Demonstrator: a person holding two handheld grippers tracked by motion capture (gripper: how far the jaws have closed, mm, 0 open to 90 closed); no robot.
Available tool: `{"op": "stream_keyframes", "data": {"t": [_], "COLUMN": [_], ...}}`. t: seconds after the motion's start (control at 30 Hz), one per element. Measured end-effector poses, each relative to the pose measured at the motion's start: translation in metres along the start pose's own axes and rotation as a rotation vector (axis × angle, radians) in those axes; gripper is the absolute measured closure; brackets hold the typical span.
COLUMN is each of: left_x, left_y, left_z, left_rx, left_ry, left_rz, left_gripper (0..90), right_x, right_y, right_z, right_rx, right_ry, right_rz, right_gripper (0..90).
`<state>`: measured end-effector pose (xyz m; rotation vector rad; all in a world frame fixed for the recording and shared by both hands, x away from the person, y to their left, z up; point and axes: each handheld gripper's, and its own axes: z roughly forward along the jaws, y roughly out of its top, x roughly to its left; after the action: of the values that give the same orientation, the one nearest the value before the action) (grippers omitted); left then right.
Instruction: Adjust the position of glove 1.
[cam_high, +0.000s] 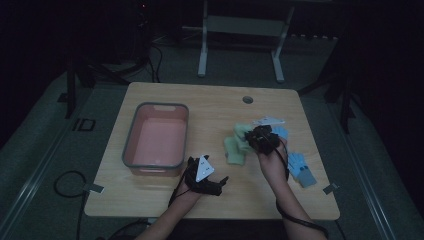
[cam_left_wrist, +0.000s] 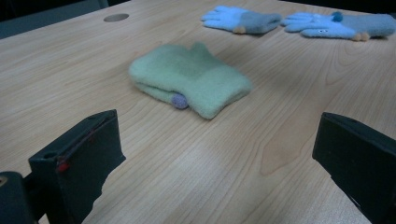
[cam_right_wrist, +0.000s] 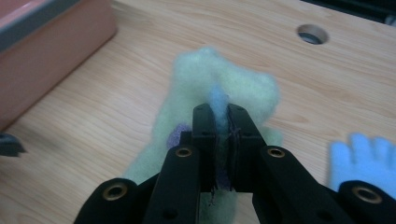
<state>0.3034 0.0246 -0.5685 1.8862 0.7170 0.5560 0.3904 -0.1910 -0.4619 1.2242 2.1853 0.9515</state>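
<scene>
My right gripper (cam_right_wrist: 218, 113) is shut on a fuzzy pale green mitten (cam_right_wrist: 219, 81), which hangs from its jaws above the table; a bit of blue fluff shows between the tips. In the high view the right gripper (cam_high: 262, 139) holds that mitten (cam_high: 242, 131) right of the table's middle. A second green mitten (cam_left_wrist: 189, 79) lies flat on the wood, just ahead of my left gripper (cam_left_wrist: 219, 158), whose jaws stand wide open with nothing between them. The left gripper (cam_high: 219, 184) rests near the table's front edge, by the bin's corner.
A pink bin with a grey rim (cam_high: 131, 135) stands on the left half of the wooden table (cam_high: 150, 200). Two light blue gloves (cam_left_wrist: 243, 19) (cam_left_wrist: 341, 25) lie at the right side. A round cable hole (cam_high: 247, 99) sits near the back edge.
</scene>
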Motion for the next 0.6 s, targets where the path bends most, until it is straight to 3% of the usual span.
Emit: {"op": "stream_keyframes", "data": {"t": [0.23, 0.6], "left_x": [0.000, 0.000], "left_y": [0.000, 0.000], "left_z": [0.000, 0.000], "left_rx": [-0.004, -0.001], "left_ry": [-0.002, -0.001], "left_rz": [-0.009, -0.002], "left_gripper": [1.6, 1.6], "right_x": [0.019, 0.022], "right_y": [-0.005, -0.027], "right_z": [0.018, 0.042], "right_rx": [0.034, 0.100], "right_ry": [0.009, 0.002], "right_rz": [-0.025, -0.017], "right_gripper": [83.2, 82.6]}}
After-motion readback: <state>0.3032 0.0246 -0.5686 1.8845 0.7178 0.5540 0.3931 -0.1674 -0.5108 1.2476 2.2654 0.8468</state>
